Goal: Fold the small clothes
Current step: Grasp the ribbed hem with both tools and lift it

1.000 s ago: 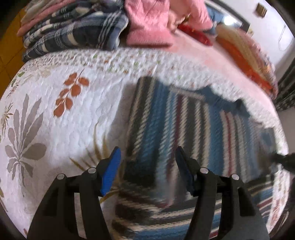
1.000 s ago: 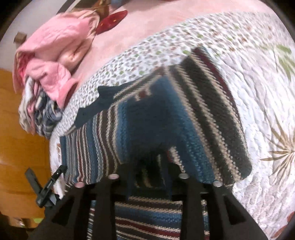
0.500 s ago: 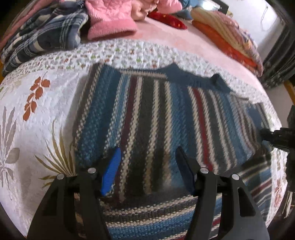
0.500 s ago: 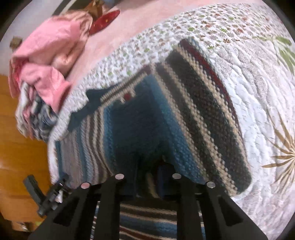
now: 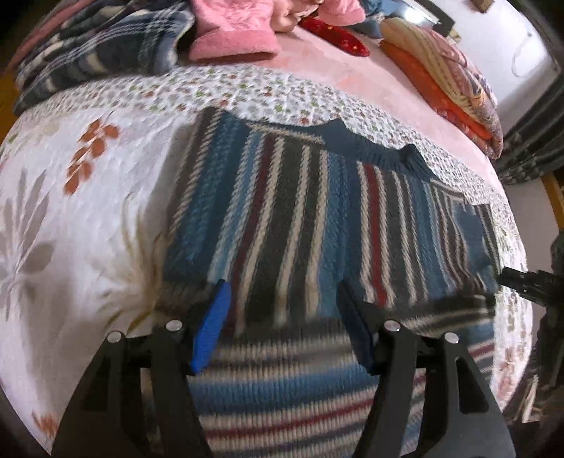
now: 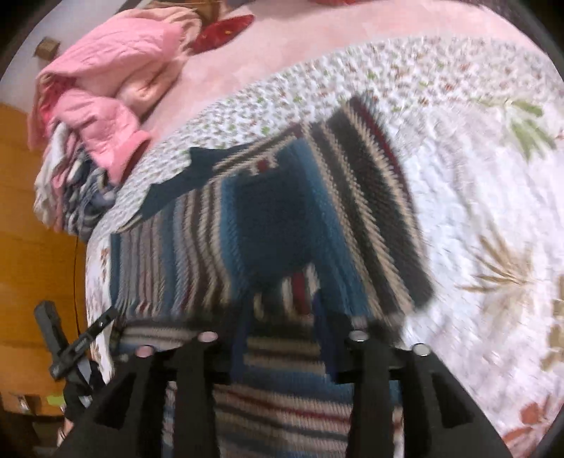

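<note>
A knit sweater (image 5: 299, 211) striped in blue, black, white and red lies spread flat on the quilted bedspread (image 5: 88, 211), collar toward the far side. My left gripper (image 5: 282, 289) hovers open over its near-left part with nothing between the blue pads. In the right wrist view the sweater (image 6: 197, 246) has a striped part folded over its body. My right gripper (image 6: 282, 303) sits at that fold's near end, fingers close together with a bit of striped knit between them. The image is blurred. Its black tip (image 5: 525, 280) shows at the sweater's right edge.
A plaid blanket (image 5: 105, 45) and pink garments (image 5: 232, 35) are piled at the far left of the bed. Folded orange and striped blankets (image 5: 440, 70) lie far right, a red cushion (image 5: 335, 33) between. Orange wood (image 6: 28, 211) lies beyond the bed's edge.
My left gripper has moved right from the sweater's left edge to above its body, staying open. The right gripper's fingers stand slightly wider apart than before, with the folded knit still between them.
</note>
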Available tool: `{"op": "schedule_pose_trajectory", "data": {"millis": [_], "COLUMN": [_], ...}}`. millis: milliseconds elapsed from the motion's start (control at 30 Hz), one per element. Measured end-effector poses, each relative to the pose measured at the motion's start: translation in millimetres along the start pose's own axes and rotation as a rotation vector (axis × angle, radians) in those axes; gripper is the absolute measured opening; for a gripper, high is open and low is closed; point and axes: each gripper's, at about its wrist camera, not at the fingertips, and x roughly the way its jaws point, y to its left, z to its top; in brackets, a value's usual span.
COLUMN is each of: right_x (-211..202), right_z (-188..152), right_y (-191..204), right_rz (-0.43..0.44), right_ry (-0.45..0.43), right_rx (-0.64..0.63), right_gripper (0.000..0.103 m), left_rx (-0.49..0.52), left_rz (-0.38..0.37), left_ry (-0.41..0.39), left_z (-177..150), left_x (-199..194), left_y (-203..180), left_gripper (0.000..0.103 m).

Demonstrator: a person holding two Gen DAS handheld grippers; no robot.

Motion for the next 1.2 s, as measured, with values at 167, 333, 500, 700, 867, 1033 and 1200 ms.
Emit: {"op": "schedule_pose_trajectory", "data": {"millis": [167, 333, 500, 700, 867, 1033, 1200], "right_x": [-49, -65, -55, -40, -27, -14, -14], "right_z": [-52, -133, -195, -246, -270, -286, -289], "right_y": [7, -8, -32, -54, -56, -54, -50], "right_rz": [-0.041, -0.015, -0.01, 0.021, 0.022, 0.008, 0.027], "right_ry": [0.039, 0.124, 0.198, 0.258, 0.287, 0.308, 0.3], "right_rx": [-0.116, -0.148, -0.094, -0.024, -0.01, -0.028, -0.044], "right_gripper": [0.065, 0.068, 0.068, 0.068, 0.068, 0.056, 0.026], "left_rx": [-0.05, -0.167, -0.22, -0.233, -0.218, -0.229, -0.275], "left_rz": [0.023, 0.054, 0.111, 0.063, 0.023, 0.02, -0.04], "left_ry": [0.102, 0.216, 0.256, 0.271, 0.293, 0.327, 0.365], "left_z": [-55, -126, -183, -221, -239, -249, -258], "left_x": [-39, -58, -67, -64, -57, -48, -48], "left_y": [16, 45, 63, 64, 54, 55, 56], "left_gripper": [0.073, 0.073, 0.073, 0.073, 0.072, 0.071, 0.068]}}
